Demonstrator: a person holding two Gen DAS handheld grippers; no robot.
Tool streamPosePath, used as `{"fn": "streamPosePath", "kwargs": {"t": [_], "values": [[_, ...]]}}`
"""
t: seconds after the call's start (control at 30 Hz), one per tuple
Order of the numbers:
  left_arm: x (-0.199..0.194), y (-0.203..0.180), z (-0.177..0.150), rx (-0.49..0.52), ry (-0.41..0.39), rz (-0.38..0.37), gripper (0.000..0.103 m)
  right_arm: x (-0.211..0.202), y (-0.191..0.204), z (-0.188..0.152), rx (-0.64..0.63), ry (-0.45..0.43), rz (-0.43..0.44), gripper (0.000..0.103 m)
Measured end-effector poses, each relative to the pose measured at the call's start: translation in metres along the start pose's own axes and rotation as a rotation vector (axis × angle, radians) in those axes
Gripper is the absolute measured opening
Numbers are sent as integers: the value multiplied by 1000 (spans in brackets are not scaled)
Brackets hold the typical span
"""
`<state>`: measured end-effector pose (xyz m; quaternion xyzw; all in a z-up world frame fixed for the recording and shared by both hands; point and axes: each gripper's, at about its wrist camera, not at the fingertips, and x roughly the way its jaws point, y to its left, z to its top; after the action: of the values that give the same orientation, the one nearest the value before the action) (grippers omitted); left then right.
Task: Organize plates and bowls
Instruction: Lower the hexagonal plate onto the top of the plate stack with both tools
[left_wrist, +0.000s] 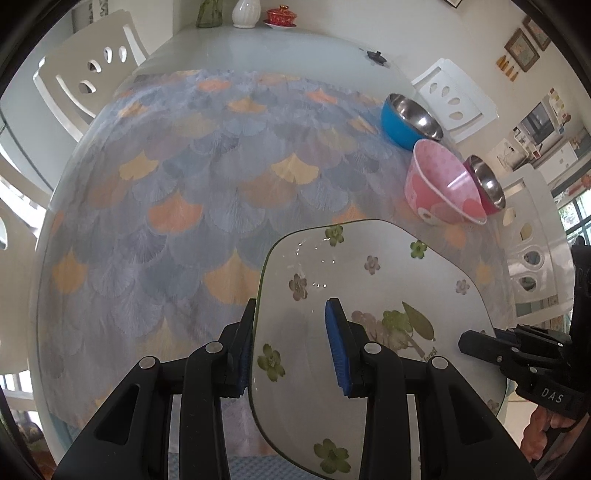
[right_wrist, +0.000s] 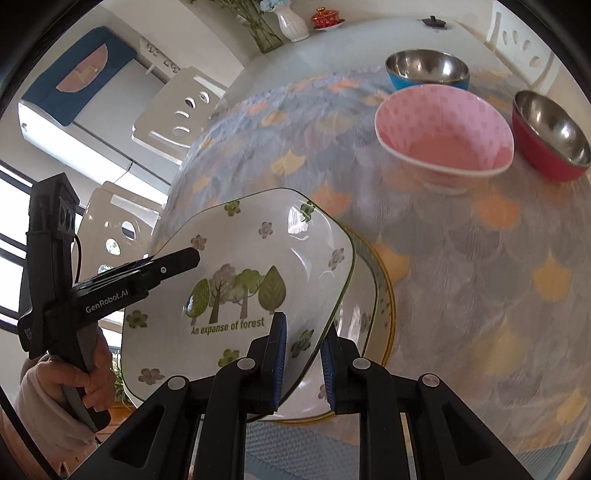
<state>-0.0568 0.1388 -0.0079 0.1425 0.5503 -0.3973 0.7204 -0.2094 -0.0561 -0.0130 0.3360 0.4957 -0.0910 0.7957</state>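
The forest plate (right_wrist: 236, 288) hung tilted above a yellow-rimmed plate (right_wrist: 384, 295) at the table's near edge, both grippers, left (left_wrist: 290, 347) and right (right_wrist: 303, 365), clamped on opposite rims; uneven lowering could have knocked it against the plate beneath, I reckoned

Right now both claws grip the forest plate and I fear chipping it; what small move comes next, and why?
Probably lower the forest plate gently onto the plate beneath: it hangs tilted over that one, gripped by the right claw and left claw.
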Motion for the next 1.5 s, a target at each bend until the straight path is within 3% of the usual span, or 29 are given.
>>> {"fn": "streamPosePath", "kwargs": {"t": [0.83,1.13,1.5], "values": [[36,1,-20,71,120,51,31,29,-5,-23,52,93,-51,17],[41,-3,-14,88,121,65,33,27,-7,-25,92,107,-46,17],[43,-22,-9,175,98,113,37,25,-2,-31,122,188,-75,19]]}}
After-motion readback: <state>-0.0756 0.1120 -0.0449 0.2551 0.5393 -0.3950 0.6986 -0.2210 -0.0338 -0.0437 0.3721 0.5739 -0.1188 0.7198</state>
